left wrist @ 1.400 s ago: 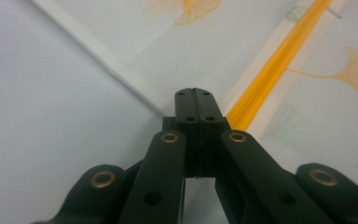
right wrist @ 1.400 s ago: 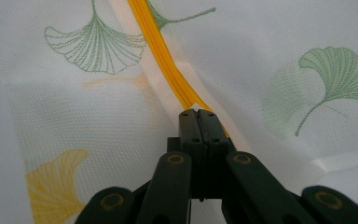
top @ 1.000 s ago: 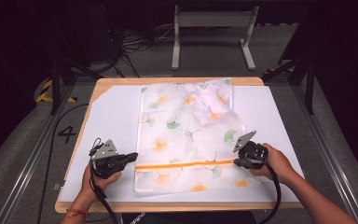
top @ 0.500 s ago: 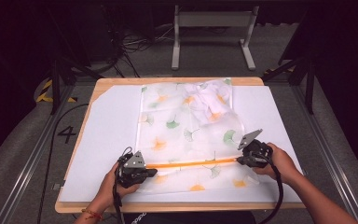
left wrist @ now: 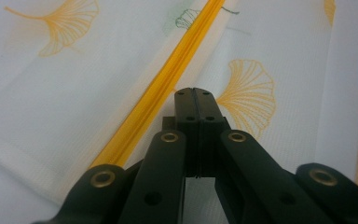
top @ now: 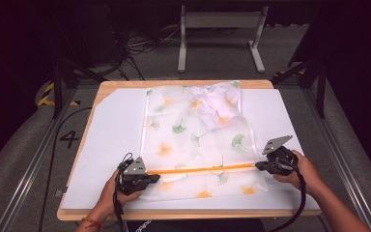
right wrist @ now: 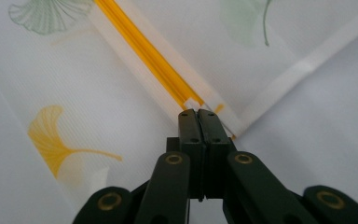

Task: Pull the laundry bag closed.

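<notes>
Translucent white mesh laundry bag with ginkgo-leaf print (top: 193,140) lies flat on the white table sheet (top: 111,135), one orange zipper (top: 200,169) running across its near part. At the zipper's left end, the left gripper (top: 150,178) is held low in a hand coming from the near edge, jaws pressed together just beside the orange strip; whether they pinch fabric cannot be told. At the zipper's right end, the right gripper (top: 259,166) points leftward, jaws closed against the zipper's end, the pull itself hidden. One crumpled white garment (top: 217,108) shows dimly inside the bag, beyond the zipper.
</notes>
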Action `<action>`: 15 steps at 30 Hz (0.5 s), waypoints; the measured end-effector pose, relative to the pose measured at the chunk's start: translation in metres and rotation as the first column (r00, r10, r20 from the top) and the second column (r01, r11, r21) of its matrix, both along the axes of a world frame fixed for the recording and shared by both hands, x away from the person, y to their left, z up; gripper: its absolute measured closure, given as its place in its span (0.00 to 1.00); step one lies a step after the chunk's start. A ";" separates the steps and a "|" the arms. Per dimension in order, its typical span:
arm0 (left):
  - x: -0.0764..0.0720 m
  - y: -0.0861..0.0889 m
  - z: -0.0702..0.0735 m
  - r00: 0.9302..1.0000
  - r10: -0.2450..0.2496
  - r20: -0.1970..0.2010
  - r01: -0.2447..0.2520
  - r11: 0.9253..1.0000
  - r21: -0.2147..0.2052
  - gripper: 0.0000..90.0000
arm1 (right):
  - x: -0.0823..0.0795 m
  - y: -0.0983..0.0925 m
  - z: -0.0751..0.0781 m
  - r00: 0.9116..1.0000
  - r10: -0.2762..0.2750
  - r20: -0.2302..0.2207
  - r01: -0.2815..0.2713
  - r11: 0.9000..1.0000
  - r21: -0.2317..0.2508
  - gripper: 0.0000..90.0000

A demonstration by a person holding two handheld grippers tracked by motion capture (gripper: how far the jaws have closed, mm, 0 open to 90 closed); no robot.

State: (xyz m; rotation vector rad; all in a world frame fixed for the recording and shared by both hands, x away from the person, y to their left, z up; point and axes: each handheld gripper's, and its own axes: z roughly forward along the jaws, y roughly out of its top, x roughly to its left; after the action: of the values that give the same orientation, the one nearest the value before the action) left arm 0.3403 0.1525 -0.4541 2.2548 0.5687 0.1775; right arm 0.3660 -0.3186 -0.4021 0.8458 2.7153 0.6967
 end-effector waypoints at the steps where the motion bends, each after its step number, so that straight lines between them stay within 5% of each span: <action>1: -0.002 0.004 0.003 1.000 -0.006 0.022 0.006 1.000 -0.017 1.00 | -0.002 -0.001 0.002 1.000 0.010 0.028 -0.011 0.999 0.034 0.92; 5: -0.008 0.024 0.021 0.994 0.054 0.094 -0.047 0.996 -0.076 1.00 | -0.014 -0.005 0.007 0.988 -0.005 0.157 -0.015 0.992 0.127 0.86; 7: -0.010 0.036 0.029 0.989 0.090 0.122 -0.076 0.991 -0.109 1.00 | -0.017 -0.009 0.007 0.984 -0.033 0.178 0.001 0.984 0.176 0.78; 9: -0.010 0.043 0.032 0.986 0.100 0.133 -0.084 0.989 -0.121 1.00 | -0.019 -0.010 0.007 0.979 -0.043 0.199 0.008 0.984 0.176 0.77; 10: -0.012 0.051 0.035 0.978 0.124 0.168 -0.108 0.989 -0.103 0.96 | -0.024 -0.015 0.007 0.963 -0.078 0.257 0.036 0.986 0.165 0.71; 12: -0.014 0.056 0.036 0.973 0.141 0.183 -0.125 0.987 -0.100 0.92 | -0.025 -0.018 0.007 0.962 -0.091 0.258 0.044 0.982 0.183 0.67; 15: -0.017 0.070 0.035 0.962 0.179 0.206 -0.162 0.982 -0.094 0.88 | -0.030 -0.030 0.005 0.946 -0.128 0.298 0.072 0.979 0.193 0.65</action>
State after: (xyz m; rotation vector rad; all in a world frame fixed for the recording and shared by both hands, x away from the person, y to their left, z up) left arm 0.3235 0.2221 -0.4186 2.0787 0.6422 0.4717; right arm 0.3359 -0.3483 -0.3971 0.8281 2.3409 0.9741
